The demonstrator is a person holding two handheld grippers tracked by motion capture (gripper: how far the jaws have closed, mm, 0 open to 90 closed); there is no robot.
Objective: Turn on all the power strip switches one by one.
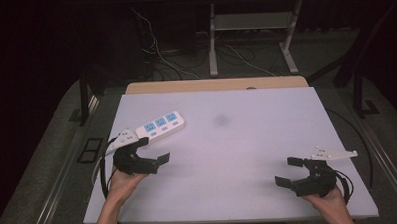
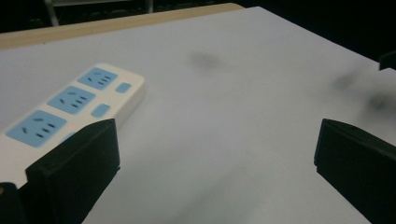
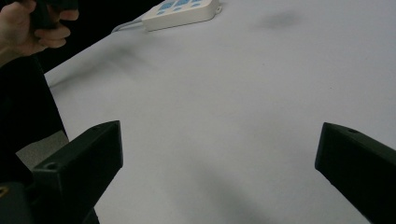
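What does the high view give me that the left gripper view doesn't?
High view alone: the right gripper, open near the table's right front corner, both forearms, and the floor cables behind. Left gripper view alone: the power strip's socket slots and small blue buttons up close. Both: the power strip, the dark smudge, and the left gripper open, empty.

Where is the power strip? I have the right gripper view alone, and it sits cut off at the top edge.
Observer: The power strip lies at the table's left rear, angled, three blue outlets up.
Operator: Is the left claw on it?
Observer: No. The left claw hangs open just in front of it, nothing between the jaws.
Operator: And mine?
Observer: The right claw stands open over bare table at the front right.
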